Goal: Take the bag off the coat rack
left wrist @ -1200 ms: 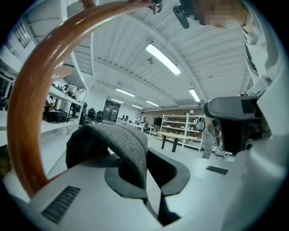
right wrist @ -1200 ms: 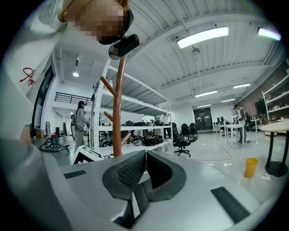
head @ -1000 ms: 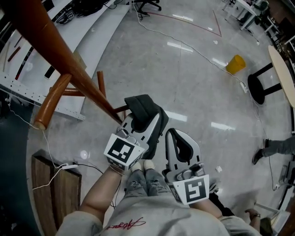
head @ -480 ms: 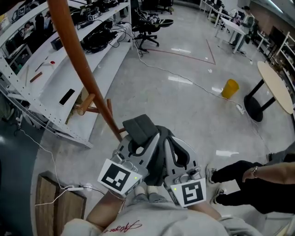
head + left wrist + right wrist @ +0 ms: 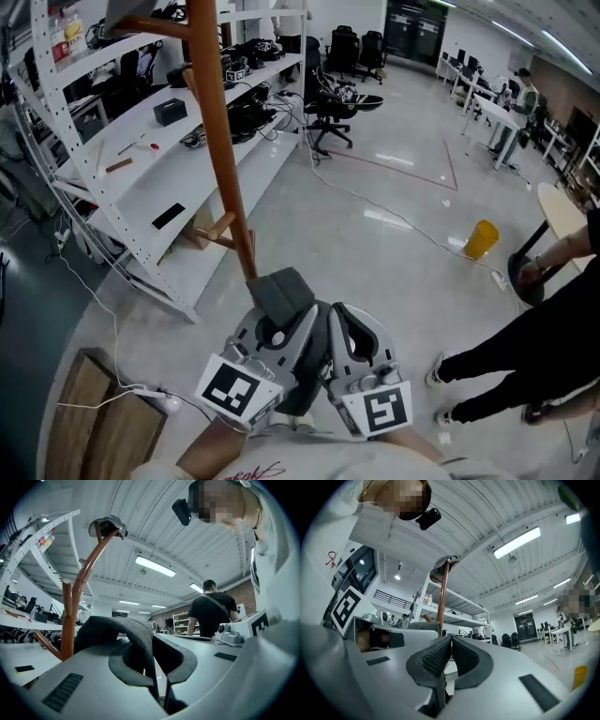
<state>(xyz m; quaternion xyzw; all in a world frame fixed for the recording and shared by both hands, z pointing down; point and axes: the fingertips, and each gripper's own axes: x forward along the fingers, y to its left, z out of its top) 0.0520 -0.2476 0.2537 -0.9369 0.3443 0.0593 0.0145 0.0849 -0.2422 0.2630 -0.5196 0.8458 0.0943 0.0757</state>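
The brown wooden coat rack (image 5: 221,159) stands ahead and to the left, with side pegs near its foot. A grey thing (image 5: 109,525) hangs on its top hook, probably the bag; it also shows as a grey thing (image 5: 443,564) up there in the right gripper view. Both grippers are raised side by side, well short of that hook. My left gripper (image 5: 292,315) is shut on a dark grey felt piece (image 5: 281,292) that loops over one jaw and runs down into the gap. My right gripper (image 5: 341,317) is shut, pads together, with nothing between them.
White shelving (image 5: 141,159) with tools runs along the left behind the rack. Office chairs (image 5: 337,94) stand further back. A yellow bin (image 5: 481,238) and a round table (image 5: 562,211) are at the right, where a person in black (image 5: 525,347) stands close. A wooden board (image 5: 84,412) lies at lower left.
Both grippers have risen and tilted up, and the view has swung from the floor up to the room. The person in black has come closer at the right.
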